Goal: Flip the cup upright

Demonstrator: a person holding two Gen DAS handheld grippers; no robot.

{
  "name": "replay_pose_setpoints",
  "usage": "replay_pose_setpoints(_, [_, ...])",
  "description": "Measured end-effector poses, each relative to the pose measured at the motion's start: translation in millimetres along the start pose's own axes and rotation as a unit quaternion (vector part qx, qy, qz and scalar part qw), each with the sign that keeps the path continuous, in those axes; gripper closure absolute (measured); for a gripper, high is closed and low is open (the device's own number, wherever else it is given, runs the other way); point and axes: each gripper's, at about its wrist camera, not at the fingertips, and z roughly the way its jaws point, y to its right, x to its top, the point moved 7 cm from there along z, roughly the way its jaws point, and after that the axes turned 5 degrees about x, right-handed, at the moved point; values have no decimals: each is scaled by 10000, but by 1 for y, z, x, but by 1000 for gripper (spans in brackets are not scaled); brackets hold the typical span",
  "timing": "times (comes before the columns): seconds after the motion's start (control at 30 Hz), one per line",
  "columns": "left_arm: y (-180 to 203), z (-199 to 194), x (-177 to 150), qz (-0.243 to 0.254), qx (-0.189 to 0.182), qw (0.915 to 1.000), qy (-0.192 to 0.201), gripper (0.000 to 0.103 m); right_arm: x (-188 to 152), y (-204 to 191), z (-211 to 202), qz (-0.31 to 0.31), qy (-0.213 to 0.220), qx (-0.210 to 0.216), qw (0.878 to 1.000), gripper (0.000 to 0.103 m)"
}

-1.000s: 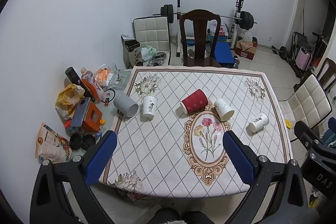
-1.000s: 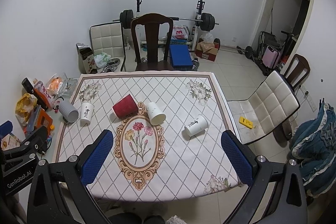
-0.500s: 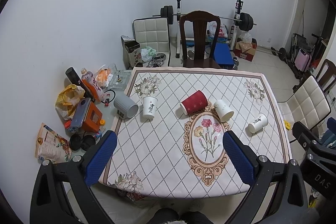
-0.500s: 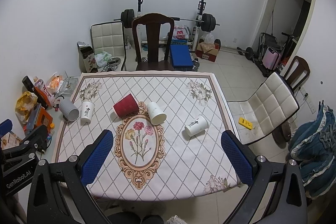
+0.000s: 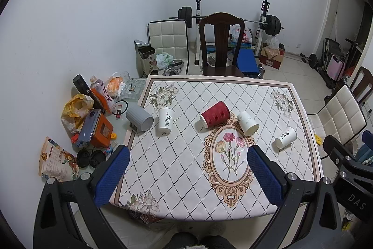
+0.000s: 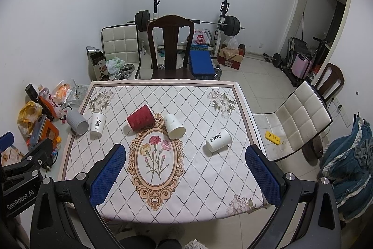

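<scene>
A: What is seen across the patterned tablecloth (image 5: 177, 167)?

B: A grey ribbed cup (image 5: 139, 117) tipped over, a white printed paper cup (image 5: 166, 120) standing, then a red corrugated paper cup (image 5: 215, 114) and two white paper cups (image 5: 247, 123) (image 5: 285, 137) lying sideways.

A: How is one handled?

B: Light, crushable; its mid-wall is best pinched gently. Both the left gripper (image 5: 186, 176) and right gripper (image 6: 185, 175) are spread, empty. The view has been raised slightly since earlier.

Home, a lived-in room. Cloth-covered worktop (image 5: 177, 169) with dining chair (image 5: 220, 43). Barbell rack (image 6: 186, 20) and floor clutter behind.
</scene>
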Motion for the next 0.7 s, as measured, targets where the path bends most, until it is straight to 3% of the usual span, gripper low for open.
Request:
replay_pose_setpoints(0.43, [0, 4, -3, -88, 33, 9999, -76, 0, -1, -5, -2, -31, -36, 52, 10000, 0])
replay_pose_setpoints(0.53, [-4, 27, -9, -225, 22, 9993, -286, 0, -4, -3, 10, -11, -183, 124, 9998, 0])
replay_pose_setpoints(0.7, [-3, 86, -35, -307, 218, 9955, -872, 0, -20, 6, 73, 61, -755, 168, 9970, 0])
